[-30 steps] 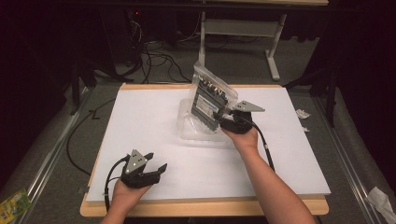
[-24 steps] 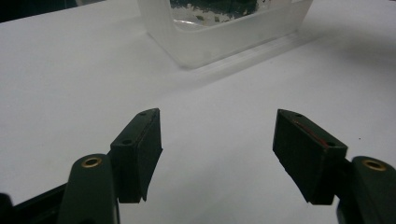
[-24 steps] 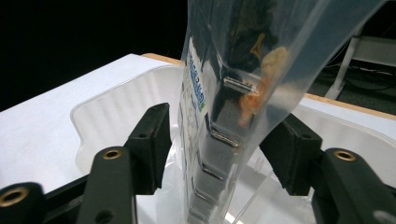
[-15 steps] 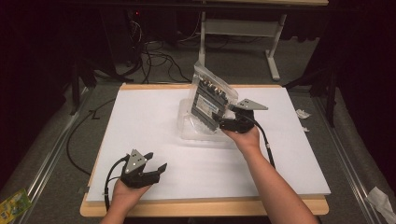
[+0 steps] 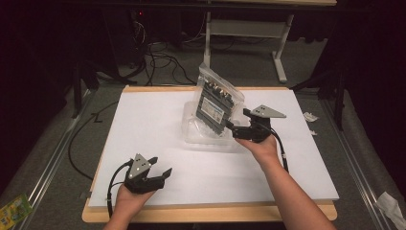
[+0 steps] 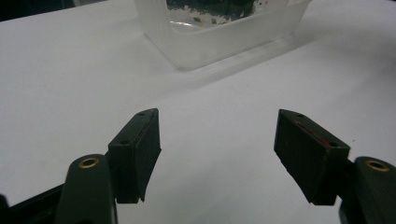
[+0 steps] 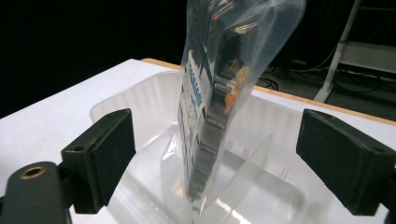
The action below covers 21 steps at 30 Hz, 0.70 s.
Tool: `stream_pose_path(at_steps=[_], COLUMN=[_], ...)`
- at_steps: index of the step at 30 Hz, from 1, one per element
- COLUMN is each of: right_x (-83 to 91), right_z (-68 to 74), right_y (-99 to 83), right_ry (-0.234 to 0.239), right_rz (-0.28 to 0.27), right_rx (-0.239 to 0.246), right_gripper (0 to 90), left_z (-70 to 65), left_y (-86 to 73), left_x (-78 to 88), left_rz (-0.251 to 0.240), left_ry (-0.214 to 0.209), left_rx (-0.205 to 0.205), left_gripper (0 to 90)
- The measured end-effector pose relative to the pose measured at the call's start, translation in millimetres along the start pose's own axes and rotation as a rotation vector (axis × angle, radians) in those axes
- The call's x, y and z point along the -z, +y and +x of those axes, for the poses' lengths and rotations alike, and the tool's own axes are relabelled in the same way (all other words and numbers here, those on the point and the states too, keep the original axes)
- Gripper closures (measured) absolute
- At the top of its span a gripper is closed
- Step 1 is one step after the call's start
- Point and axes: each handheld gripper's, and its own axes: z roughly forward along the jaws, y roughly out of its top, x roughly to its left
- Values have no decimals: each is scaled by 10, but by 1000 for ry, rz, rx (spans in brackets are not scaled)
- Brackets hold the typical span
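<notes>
Standing on edge in clear plastic tray (image 5: 191, 132) at mid-desk (image 5: 143, 124): bagged electronic part (image 5: 218, 103), leaning slightly. Flanking bag without touching, having just been opening: right gripper (image 7: 215, 154), fingers (image 7: 109, 154) spread wide. Resting near desk's front edge, well apart from tray: left gripper (image 5: 160, 176), fingers (image 6: 140, 149) spread, gripping nothing.

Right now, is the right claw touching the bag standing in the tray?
Apart. In the right gripper view the right claw is open wide, and the bag stands between its pads with clear space on both sides, its foot in the tray.
</notes>
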Motion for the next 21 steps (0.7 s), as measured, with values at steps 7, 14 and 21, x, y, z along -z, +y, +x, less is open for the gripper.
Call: stream_pose_path(at_steps=[7,14,21], right_x=[362,771,1180], right_z=[-34,-52,-57], right_y=[-107,-314,-579], right_ry=[13,1,-6], right_rz=[-13,-32,-50], right_rx=[14,15,-16], right_gripper=[96,94,93], left_z=[-55,-71,-150], left_y=[-1,-9,2], left_x=[-9,-16,15], left_rz=[8,10,5], left_ry=[1,4,-9], left_rx=[-18,-18,-29], left_gripper=[313,311,310])
